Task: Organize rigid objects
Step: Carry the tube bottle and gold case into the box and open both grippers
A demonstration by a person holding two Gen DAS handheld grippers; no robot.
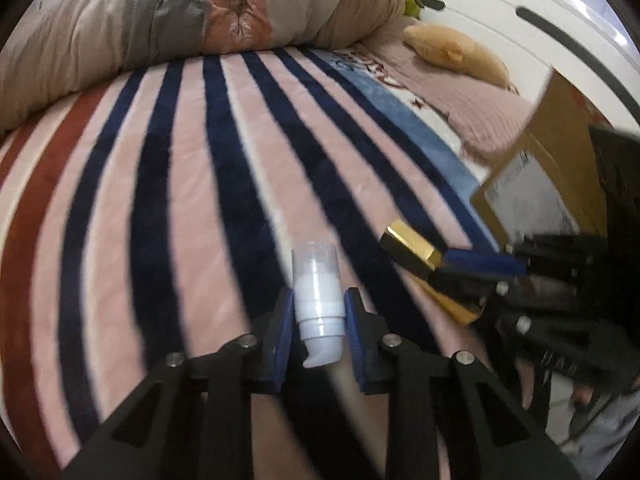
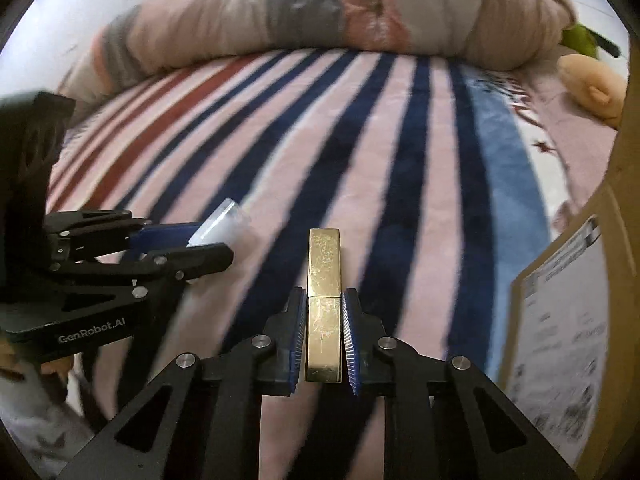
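Gold case (image 2: pixel 323 304) clamped in right claw (image 2: pixel 323 332); "GenRobot.AI"-marked left claw (image 1: pixel 319 332) clamps white bottle (image 1: pixel 319 304)

one white bottle (image 1: pixel 319 308), one gold bar (image 2: pixel 324 304), one cardboard box (image 1: pixel 560 184), two grippers

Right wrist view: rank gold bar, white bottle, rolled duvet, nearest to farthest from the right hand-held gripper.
1. Gold bar: clamped in the right hand-held gripper.
2. White bottle: to the left, in the left hand-held gripper.
3. Rolled duvet: far side of the bed.
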